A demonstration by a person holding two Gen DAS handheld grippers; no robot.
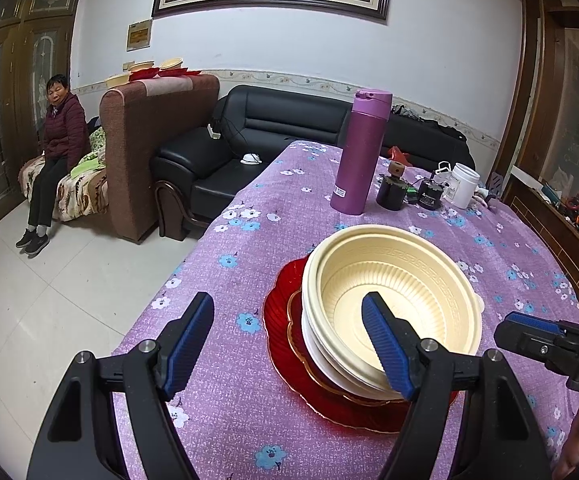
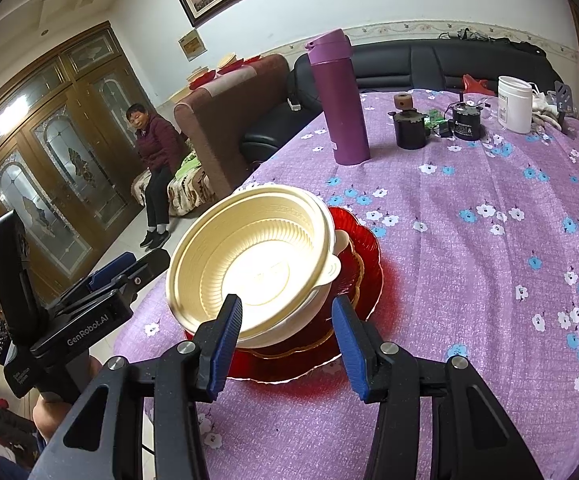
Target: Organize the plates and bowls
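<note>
Nearest the person, close to the near edge of the tabletop [image 1: 249, 420], the left gripper [image 1: 289, 344] hangs with its jaws spread wide and nothing between them, one finger over the cloth and the other in front of the stack. The right gripper [image 2: 287, 340] is about half open at the stack's near side; its pads look clear of the rim, so it appears to hold nothing. The cream bowls [image 2: 249, 260] sit nested on the red plates [image 2: 365, 256], larger plate lowest, probably so everything forms one compact pile; the task looks close to done. Farther along the purple flowered cloth stand a purple flask [image 1: 359, 152], two small dark jars and a white tub [image 1: 463, 184] toward the far edge. Beyond are a black sofa, a seated person and a framed painting.
</note>
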